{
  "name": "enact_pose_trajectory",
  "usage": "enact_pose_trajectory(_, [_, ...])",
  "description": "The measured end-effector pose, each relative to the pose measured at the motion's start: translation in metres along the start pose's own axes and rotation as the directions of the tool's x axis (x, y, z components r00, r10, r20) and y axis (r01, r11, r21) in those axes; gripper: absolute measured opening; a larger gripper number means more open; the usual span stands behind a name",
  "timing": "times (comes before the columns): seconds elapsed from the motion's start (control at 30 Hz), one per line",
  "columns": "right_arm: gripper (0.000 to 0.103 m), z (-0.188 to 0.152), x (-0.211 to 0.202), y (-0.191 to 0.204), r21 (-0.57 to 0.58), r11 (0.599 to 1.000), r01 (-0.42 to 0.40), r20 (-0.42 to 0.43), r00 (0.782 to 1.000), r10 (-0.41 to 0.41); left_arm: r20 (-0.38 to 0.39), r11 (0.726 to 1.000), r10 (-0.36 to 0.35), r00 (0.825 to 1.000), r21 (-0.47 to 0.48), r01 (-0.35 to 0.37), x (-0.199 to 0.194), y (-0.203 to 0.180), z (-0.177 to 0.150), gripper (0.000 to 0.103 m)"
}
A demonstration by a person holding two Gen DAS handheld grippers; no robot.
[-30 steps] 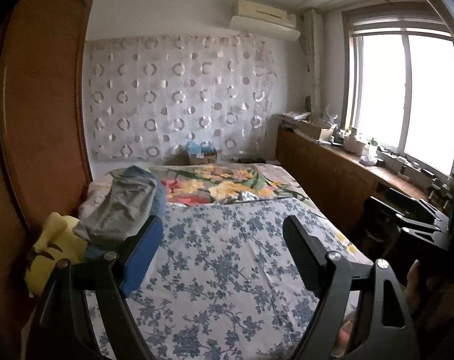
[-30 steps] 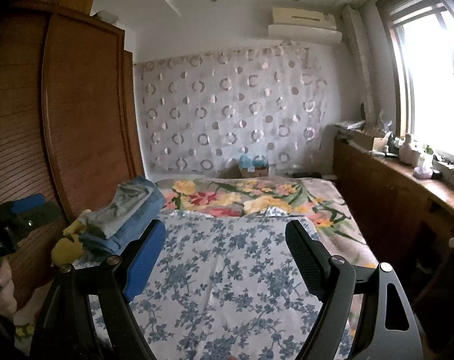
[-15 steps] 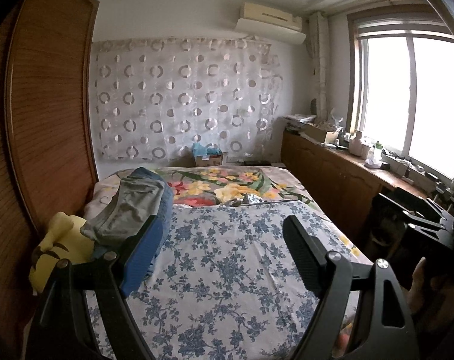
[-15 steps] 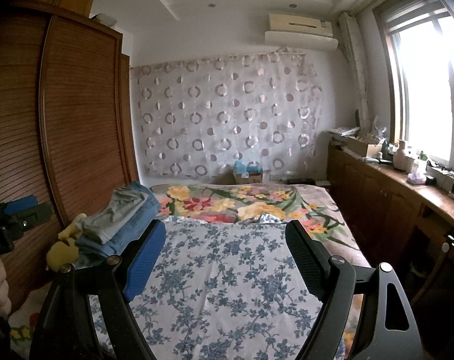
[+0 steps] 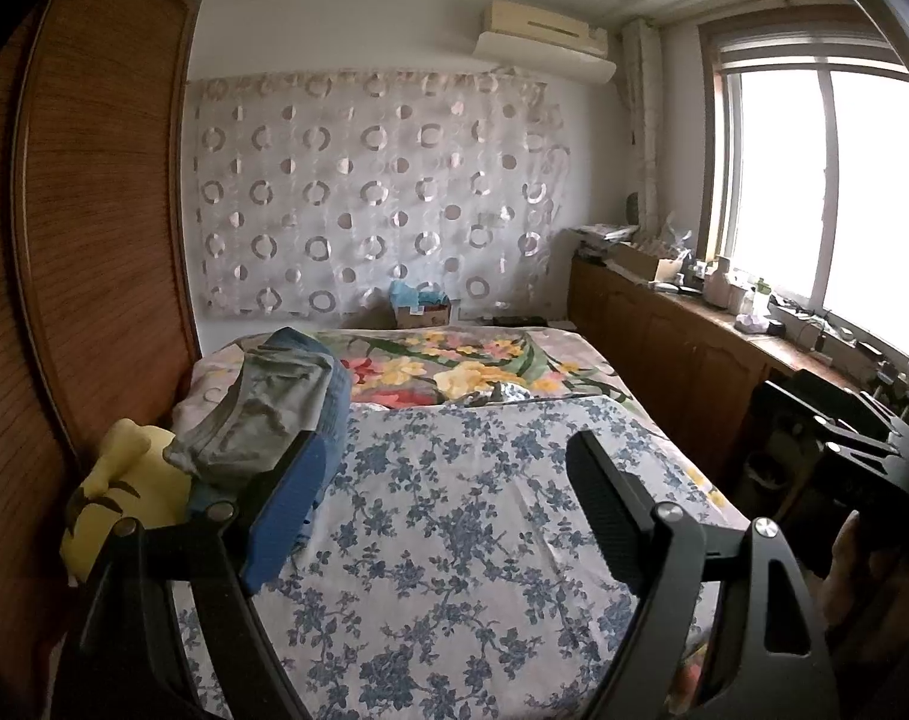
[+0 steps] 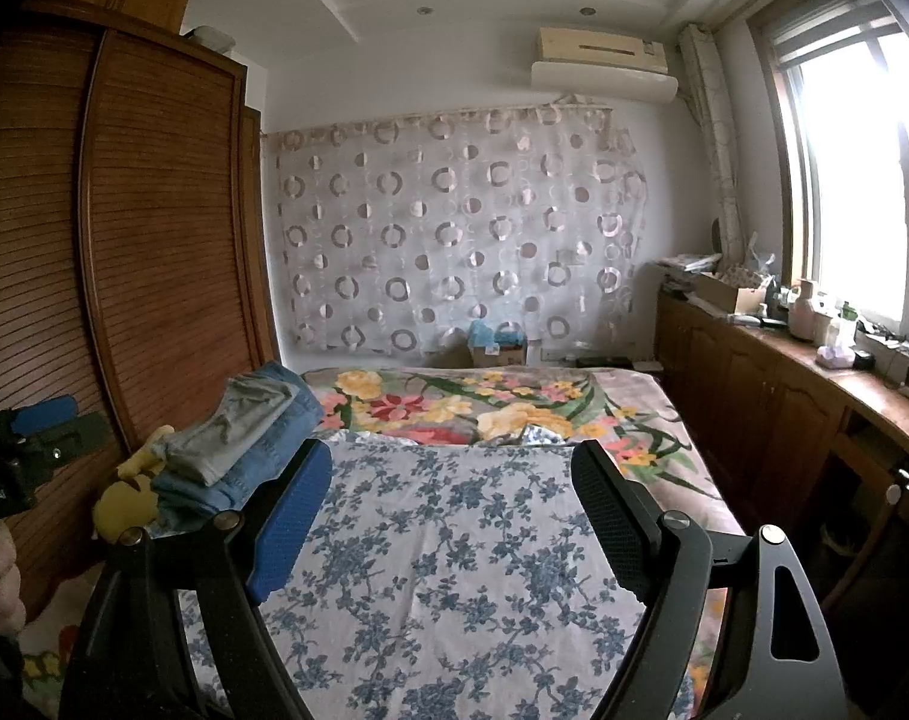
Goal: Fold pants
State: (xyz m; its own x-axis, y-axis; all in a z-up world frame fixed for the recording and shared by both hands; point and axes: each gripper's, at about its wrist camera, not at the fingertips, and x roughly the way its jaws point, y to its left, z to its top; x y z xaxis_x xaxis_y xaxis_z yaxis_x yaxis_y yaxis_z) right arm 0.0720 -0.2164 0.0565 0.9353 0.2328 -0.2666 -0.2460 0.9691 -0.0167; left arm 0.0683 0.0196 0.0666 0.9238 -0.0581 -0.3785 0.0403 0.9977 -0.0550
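Both views are sitting a little higher than a second ago, taking in more ceiling and less of the bed's near edge, while the clothes are lying where they were. Left tongs (image 5: pixel 442 489) are hanging open over the blue-flowered sheet (image 5: pixel 454 540), gripping nothing; right tongs (image 6: pixel 451 495) are likewise gaping wide and empty above the same sheet. Folded pants (image 5: pixel 268 414) are resting in a stack at the bed's left edge, grey pair on top of blue jeans (image 6: pixel 274 438), just beside a yellow plush toy (image 5: pixel 118 498) nearer the wardrobe (image 6: pixel 154 270). Beyond the sheet, a floral blanket (image 6: pixel 484 402) is covering the bed's far end.
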Motion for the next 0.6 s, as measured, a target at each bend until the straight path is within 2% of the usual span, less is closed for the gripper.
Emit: enact_pose_trajectory(0.6, [0.084, 0.0013, -0.0036, -0.0051, -0.003, 1.0, -0.007, -0.002, 1.0, 0.007, -0.001, 1.0, 0.01, 1.0, 0.002, -0.01, 0.0018, 0.0048, -0.0057, 0.083])
